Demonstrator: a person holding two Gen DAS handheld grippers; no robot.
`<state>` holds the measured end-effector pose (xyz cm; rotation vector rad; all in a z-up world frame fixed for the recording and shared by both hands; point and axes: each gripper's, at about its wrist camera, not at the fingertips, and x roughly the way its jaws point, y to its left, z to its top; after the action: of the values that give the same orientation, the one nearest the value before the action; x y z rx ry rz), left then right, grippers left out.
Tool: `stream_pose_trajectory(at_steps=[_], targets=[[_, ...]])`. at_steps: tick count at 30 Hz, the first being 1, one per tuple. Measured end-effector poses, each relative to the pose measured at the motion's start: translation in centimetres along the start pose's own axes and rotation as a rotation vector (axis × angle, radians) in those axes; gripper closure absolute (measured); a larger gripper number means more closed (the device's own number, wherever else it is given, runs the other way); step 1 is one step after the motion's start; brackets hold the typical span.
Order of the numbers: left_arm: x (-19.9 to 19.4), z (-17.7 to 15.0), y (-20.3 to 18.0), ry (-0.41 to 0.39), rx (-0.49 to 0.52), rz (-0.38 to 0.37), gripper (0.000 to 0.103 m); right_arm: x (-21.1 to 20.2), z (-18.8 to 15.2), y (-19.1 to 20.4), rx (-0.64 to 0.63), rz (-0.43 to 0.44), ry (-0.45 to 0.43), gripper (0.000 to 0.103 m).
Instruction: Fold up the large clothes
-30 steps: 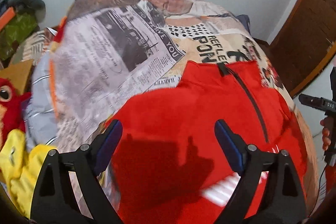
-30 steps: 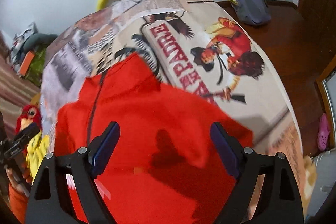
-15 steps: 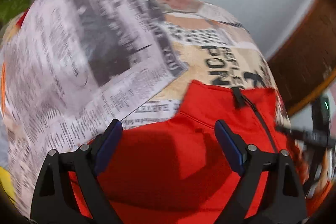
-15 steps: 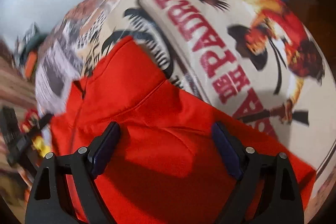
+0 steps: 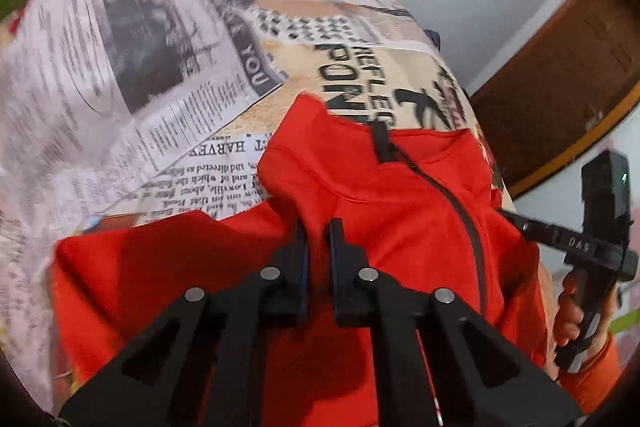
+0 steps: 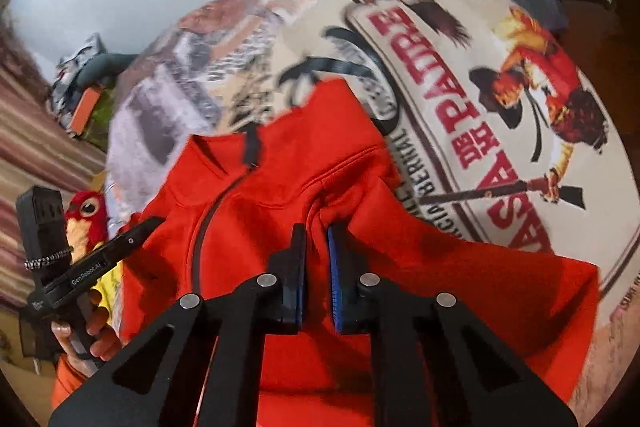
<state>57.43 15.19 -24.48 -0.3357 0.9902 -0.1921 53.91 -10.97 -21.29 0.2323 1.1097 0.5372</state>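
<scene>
Printed bedspread | red jacket spread | plush bird beside

jacket on bedspread | plush bird left of bedspread

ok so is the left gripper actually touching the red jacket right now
Touching. The left wrist view shows the left gripper with its jaws closed on a pinched-up ridge of the red jacket, the fabric pressed between the pads.
</scene>
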Motion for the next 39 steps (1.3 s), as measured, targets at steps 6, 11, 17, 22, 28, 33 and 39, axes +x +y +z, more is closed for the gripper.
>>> stream_pose_trajectory(at_steps=[6,11,17,22,28,33,39], targets=[[-6.1,-2.3,-3.6,-0.015,0.089,0.034,0.097,-5.1,-2.6,2.2,-0.050,0.045,-0.055,0.095],[-11.6,-5.7,-5.7,-0.077,0.145,-0.003,0.097,-9.9,-6.7,3.4,-0.129,0.070,-0.099,0.095],[-13.6,-11.4,-5.8,-0.028,0.155,-0.010,0.097,-10.9,-13.0,3.5,-0.152,0.070,-0.046,0.094],[-12.7,-17.5,-4.8,0.048,0.104,-0.024,0.095,-10.2,-18.0,2.7,-0.144,0.025,0.004,0.093],[-12.0,-23.8,-4.3,0.129,0.120,0.071,0.095,-11.4,-21.1,1.9,-0.168,-0.109,-0.007,0.091],[-14.9,-25.6,-4.8,0.099,0.161,0.100,0.095,-15.4,-21.5,1.2,-0.137,-0.115,-0.065,0.091],[-19.5,-23.3,-5.1,-0.042,0.159,0.151,0.085,-18.0,-19.7,3.2,-0.158,-0.105,-0.149,0.084]])
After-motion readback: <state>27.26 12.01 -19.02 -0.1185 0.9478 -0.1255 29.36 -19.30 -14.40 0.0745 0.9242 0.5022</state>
